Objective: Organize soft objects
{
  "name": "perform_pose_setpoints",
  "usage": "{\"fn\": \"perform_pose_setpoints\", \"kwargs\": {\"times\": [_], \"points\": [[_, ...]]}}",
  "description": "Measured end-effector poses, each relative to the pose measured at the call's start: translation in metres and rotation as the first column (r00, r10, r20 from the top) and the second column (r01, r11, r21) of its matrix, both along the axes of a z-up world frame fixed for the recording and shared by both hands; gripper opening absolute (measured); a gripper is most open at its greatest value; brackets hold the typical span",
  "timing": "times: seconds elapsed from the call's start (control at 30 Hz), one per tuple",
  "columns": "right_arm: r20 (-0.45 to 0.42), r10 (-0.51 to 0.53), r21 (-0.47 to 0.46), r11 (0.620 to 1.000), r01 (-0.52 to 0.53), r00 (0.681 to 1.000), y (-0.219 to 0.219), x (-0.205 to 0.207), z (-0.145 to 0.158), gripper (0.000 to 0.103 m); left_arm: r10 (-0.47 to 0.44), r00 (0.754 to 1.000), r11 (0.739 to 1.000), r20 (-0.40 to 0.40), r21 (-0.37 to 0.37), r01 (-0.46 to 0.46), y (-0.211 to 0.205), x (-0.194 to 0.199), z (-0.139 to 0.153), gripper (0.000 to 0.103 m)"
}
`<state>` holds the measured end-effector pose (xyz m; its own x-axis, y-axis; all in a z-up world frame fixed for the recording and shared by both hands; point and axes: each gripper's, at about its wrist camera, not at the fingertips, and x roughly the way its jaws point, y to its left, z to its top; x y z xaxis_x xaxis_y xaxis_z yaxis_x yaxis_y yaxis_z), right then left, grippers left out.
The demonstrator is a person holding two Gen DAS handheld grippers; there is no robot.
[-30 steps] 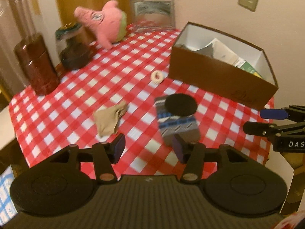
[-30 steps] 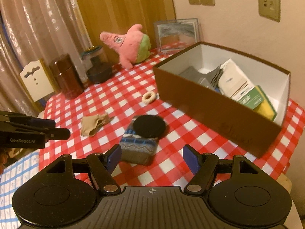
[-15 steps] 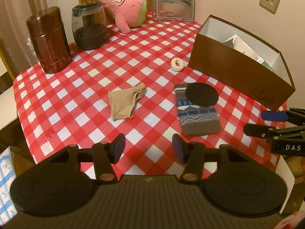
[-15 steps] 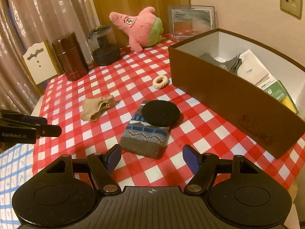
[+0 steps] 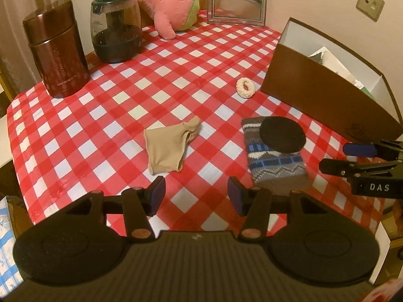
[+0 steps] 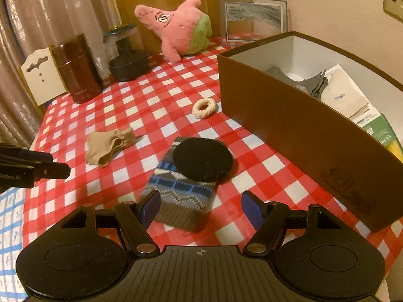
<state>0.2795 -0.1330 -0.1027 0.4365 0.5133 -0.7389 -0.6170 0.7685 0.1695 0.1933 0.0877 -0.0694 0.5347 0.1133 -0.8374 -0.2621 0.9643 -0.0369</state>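
On the red checked tablecloth [image 5: 105,115] lie a beige fabric piece [image 5: 167,148] [image 6: 108,146], a knitted patterned sock [image 5: 275,161] [image 6: 183,193] with a black round pad [image 5: 282,134] [image 6: 202,158] on it, and a cream scrunchie [image 5: 245,88] [image 6: 204,108]. A pink star plush [image 5: 168,0] [image 6: 176,27] leans at the back. My left gripper [image 5: 196,196] is open and empty, just before the beige piece. My right gripper [image 6: 201,207] is open and empty, over the sock's near end.
A brown open box [image 5: 327,93] [image 6: 297,125] holding packets and grey cloth stands at the right. A brown canister [image 5: 56,47] [image 6: 78,68], a glass jar [image 5: 115,27] [image 6: 126,52] and a picture frame [image 5: 238,2] [image 6: 253,19] stand at the back. A white chair back [image 6: 42,75] is left.
Both grippers have moved forward and lower toward the table; the objects look larger and nearer. Nothing on the table has moved. Both grippers stay open.
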Motion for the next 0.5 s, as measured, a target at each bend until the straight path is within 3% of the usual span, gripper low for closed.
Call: {"fn": "perform_pose_setpoints", "kwargs": {"times": [0.23,0.5], "points": [[-0.007,0.023,-0.021,1.000,-0.023,1.000,0.018,0.027,-0.013,0.071,-0.007,1.000,1.000,-0.015,0.000,0.007,0.010,0.020,-0.015,0.052],[0.010,0.072,-0.057,0.996,-0.071,0.997,0.044,0.050,-0.034,0.084,-0.008,1.000,1.000,-0.026,-0.007,0.008,0.020,0.036,-0.029,0.052]]}}
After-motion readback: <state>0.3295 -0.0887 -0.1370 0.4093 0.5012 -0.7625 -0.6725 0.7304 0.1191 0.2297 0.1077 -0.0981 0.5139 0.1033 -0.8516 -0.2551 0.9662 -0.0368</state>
